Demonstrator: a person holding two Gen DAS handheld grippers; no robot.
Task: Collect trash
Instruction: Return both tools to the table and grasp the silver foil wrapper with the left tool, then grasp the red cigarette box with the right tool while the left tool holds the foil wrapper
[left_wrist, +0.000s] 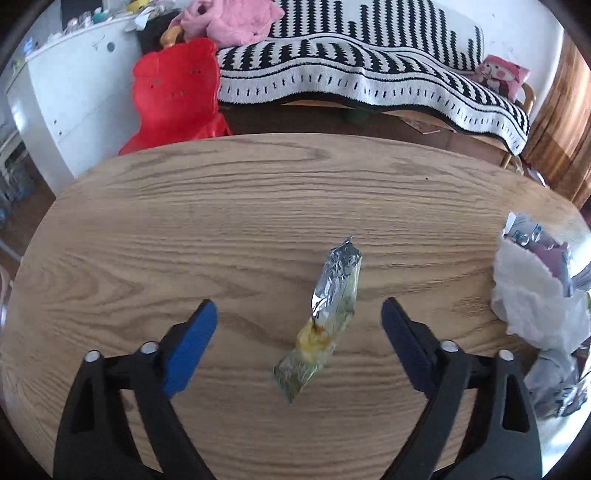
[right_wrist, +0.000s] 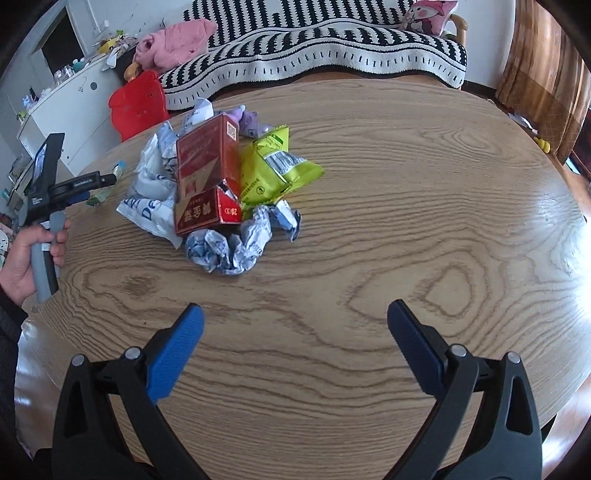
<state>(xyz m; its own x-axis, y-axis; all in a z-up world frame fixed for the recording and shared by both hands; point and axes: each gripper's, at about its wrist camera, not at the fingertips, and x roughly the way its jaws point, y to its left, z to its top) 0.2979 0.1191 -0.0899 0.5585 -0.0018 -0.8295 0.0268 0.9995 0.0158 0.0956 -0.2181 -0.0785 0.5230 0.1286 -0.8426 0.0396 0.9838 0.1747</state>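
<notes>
The left tool (left_wrist: 299, 317) hangs over the wooden table (left_wrist: 184, 221) with its blue fingers apart, and a foil wrapper (left_wrist: 325, 317) lies flat between them, untouched. Only this view shows the wrapper whole. The right tool (right_wrist: 295, 325) is also spread apart, over bare wood. Its view alone shows the trash pile farther off to the left: a red box (right_wrist: 207, 173), a yellow-green packet (right_wrist: 269, 170) and crumpled paper (right_wrist: 229, 247), plus a hand (right_wrist: 26, 258) gripping the left tool's handle.
</notes>
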